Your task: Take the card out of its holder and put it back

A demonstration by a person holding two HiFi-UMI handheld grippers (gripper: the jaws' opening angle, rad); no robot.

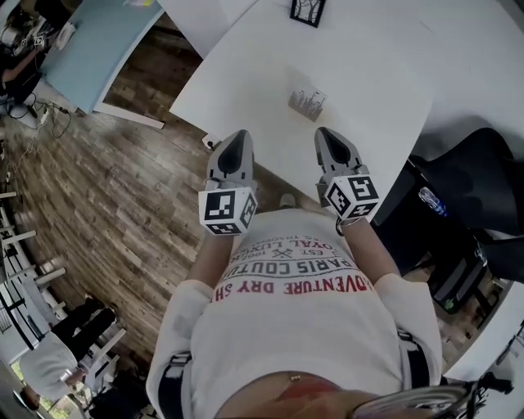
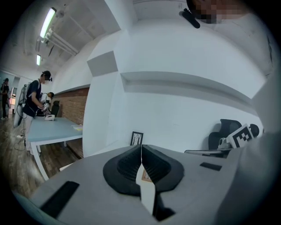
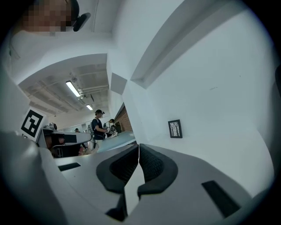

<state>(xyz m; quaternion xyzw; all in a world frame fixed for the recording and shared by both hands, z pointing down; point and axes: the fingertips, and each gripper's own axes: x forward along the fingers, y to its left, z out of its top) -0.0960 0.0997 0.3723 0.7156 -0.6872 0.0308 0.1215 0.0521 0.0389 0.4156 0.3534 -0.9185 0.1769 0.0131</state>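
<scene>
I have both grippers held out level at the near edge of the white table; in the head view the left gripper sits at 9 o'clock of the right gripper, side by side but apart, and both point toward 12 o'clock. In the left gripper view the black ribbed pads meet at their tips, so those jaws are closed with nothing between them; the right gripper view shows the same, pads pressed together and empty.

The card holder stands on the table at 12 o'clock of the grippers, just beyond their tips and nearer the right one's line; neither gripper touches it. It is small and pale with dark marks along its top; I cannot tell at this size whether the card is standing in it.

A black picture frame stands further back at 12 o'clock, at the far side of the table by the white wall. A black chair is at 3 o'clock; the wooden floor spreads out at 9 o'clock. In the left gripper view a person stands at a pale blue table, well off at 9 o'clock.
</scene>
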